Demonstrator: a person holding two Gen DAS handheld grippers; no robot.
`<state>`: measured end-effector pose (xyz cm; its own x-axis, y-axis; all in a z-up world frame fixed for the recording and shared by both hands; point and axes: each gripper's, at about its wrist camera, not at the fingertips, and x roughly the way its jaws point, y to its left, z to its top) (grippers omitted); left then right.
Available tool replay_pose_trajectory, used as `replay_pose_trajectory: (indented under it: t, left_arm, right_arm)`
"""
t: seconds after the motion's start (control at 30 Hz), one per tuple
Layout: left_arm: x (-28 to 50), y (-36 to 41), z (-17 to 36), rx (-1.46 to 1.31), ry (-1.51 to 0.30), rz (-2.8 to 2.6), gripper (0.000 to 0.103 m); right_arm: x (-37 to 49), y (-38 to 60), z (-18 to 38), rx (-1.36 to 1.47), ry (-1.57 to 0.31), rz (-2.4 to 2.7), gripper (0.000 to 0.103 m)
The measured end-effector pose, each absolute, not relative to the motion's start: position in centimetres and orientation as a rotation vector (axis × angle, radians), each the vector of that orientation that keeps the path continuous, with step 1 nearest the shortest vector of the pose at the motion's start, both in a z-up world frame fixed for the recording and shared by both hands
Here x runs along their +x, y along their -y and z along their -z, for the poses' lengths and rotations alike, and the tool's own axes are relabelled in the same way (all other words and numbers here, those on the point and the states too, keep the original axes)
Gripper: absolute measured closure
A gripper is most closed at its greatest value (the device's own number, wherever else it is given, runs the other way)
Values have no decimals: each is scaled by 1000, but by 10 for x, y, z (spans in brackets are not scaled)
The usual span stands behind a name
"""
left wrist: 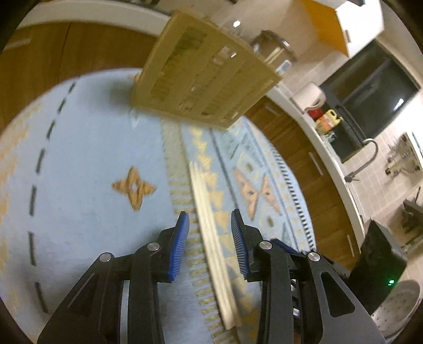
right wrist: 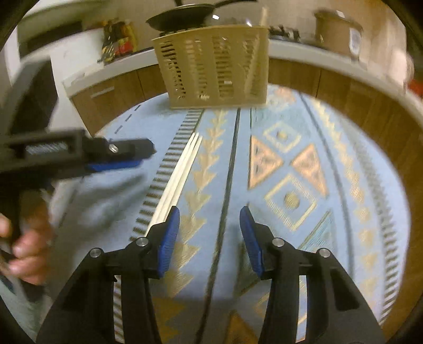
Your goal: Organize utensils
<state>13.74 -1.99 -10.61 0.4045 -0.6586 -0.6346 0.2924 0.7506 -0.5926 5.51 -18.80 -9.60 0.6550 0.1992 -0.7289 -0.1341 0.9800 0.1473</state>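
Observation:
A pair of pale chopsticks (left wrist: 208, 225) lies side by side on the blue patterned cloth (left wrist: 87, 158). My left gripper (left wrist: 210, 217) is open and straddles the pair; the blue pads stand clear of the sticks on both sides. A beige slotted utensil basket (left wrist: 206, 74) stands upright at the cloth's far end. In the right wrist view the same chopsticks (right wrist: 182, 169) lie left of my right gripper (right wrist: 210, 214), which hangs open over bare cloth (right wrist: 343, 211). The left gripper (right wrist: 145, 158) comes in from the left, held by a hand (right wrist: 29, 246). The basket (right wrist: 214, 66) holds a pale stick in its right compartment.
Wooden cabinets and a white counter (right wrist: 304, 53) ring the table. A black pan (right wrist: 185, 16) and a jar (right wrist: 335, 26) stand on it. The left wrist view shows a sink tap (left wrist: 367, 156), a paper roll (left wrist: 312, 95) and a black device (left wrist: 380, 264) at the right.

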Motion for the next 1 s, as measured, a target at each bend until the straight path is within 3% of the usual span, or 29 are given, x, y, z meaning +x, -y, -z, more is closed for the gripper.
replay_pose_trajectory:
  t: [0.2,0.3,1.0]
  left_arm:
    - [138,29,109,-390,-974,617,79]
    - [135,37,108,-356,-970,609,92]
    - [142,42,116,-355,-1001,593,93]
  right_arm:
    - [41,189,98,121,-838,-179,61]
    - [42,181,104,135,-877,-199,70]
    - [27,152,107,4,-871,-75,74]
